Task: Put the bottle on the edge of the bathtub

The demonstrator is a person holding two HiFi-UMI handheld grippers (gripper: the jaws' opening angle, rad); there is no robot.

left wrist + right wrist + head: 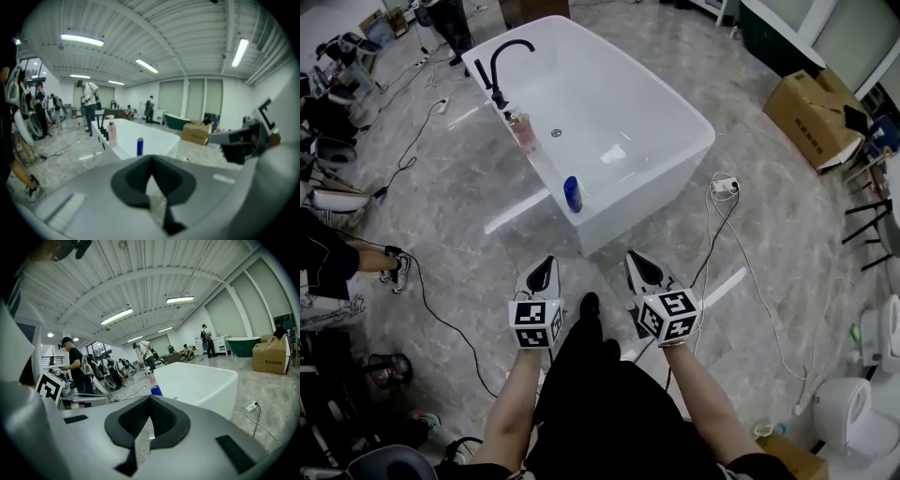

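Observation:
A blue bottle [572, 194] stands upright on the near left rim of the white bathtub [675, 112]. A pink bottle [523, 132] stands farther along the same rim, near the black faucet [502, 61]. My left gripper [546, 272] and right gripper [642, 267] hover side by side over the floor, short of the tub's near corner. Both are shut, with nothing between their fingers. In the left gripper view the blue bottle [139, 146] rises beyond the shut left gripper [152, 180]. The right gripper view shows the blue bottle [156, 390] just above the right gripper [150, 420].
A power strip [725, 185] with cables lies on the floor right of the tub. A cardboard box [811, 117] sits at the far right. Toilets [848, 408] stand at the lower right. A person's leg and shoe [398, 267] are at the left, near more cables.

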